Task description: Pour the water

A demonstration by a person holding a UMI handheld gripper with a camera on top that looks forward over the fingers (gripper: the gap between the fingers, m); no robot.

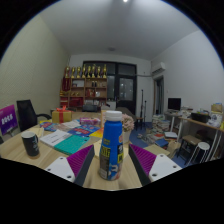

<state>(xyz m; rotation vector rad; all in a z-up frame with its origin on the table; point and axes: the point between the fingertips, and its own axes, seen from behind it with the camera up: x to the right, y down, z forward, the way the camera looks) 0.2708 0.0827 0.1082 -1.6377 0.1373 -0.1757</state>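
Note:
A plastic bottle (pixel 112 148) with a blue cap and a blue, white and yellow label stands upright between my fingers. My gripper (pixel 112 150) is shut on it, and the purple pads (pixel 84 160) meet its sides at the label. Its base sits low over the wooden table (pixel 112 186); I cannot tell whether it touches the wood. A dark cup (pixel 31 145) stands on the table to the left, beyond the left finger.
Books and papers (pixel 70 140) lie on the table ahead on the left, with a red gift box (pixel 62 115) behind them. More clutter lies to the right (pixel 160 138). A shelf with bottles (pixel 85 85) stands against the far wall.

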